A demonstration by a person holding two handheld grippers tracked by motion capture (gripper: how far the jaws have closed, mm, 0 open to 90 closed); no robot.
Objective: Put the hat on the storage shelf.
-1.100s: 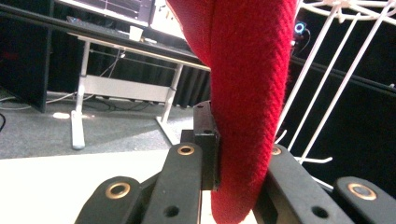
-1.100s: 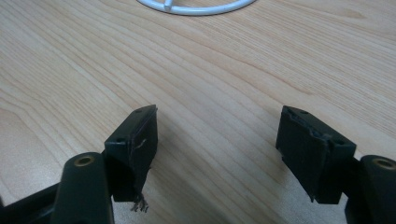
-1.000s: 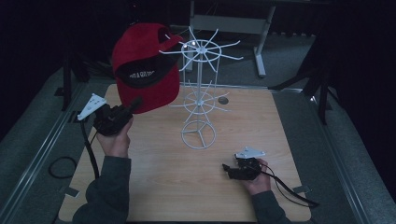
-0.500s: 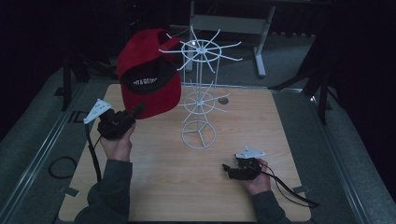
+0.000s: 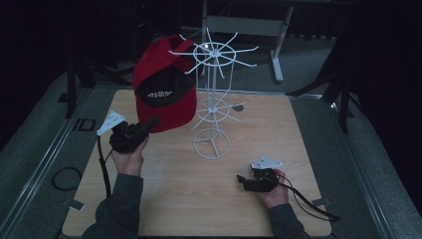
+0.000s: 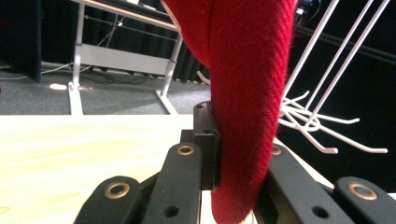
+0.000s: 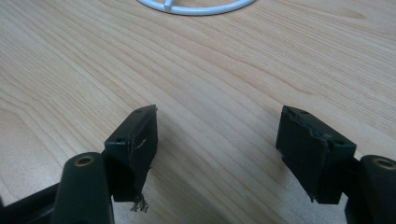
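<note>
High view: red cap (image 5: 166,94) held up against the left side of the white wire rack (image 5: 213,99), crown toward the top ring of prongs, brim edge pinched by the left gripper (image 5: 149,123) just left of the rack's lower tier. Right gripper (image 5: 244,180) parked low on the wooden table (image 5: 174,199), right of and nearer the person than the rack's round base, well apart from the cap.

Left gripper view: jaws pressed tight on the cap's thick red fabric (image 6: 247,93), fold hanging between them; white rack prongs (image 6: 317,121) close on the right.

Right gripper view: jaws spread wide, nothing between them, bare wood grain below, a curve of the rack's base ring (image 7: 196,7) at the top edge.

Step in hand, by judgement: hanging the cap on the rack, not yet hooked. Next move: guiding the cap's opening or back strap over a top prong, checking it bears the weight, then letting go; right gripper free to steady the light rack against tipping.
</note>
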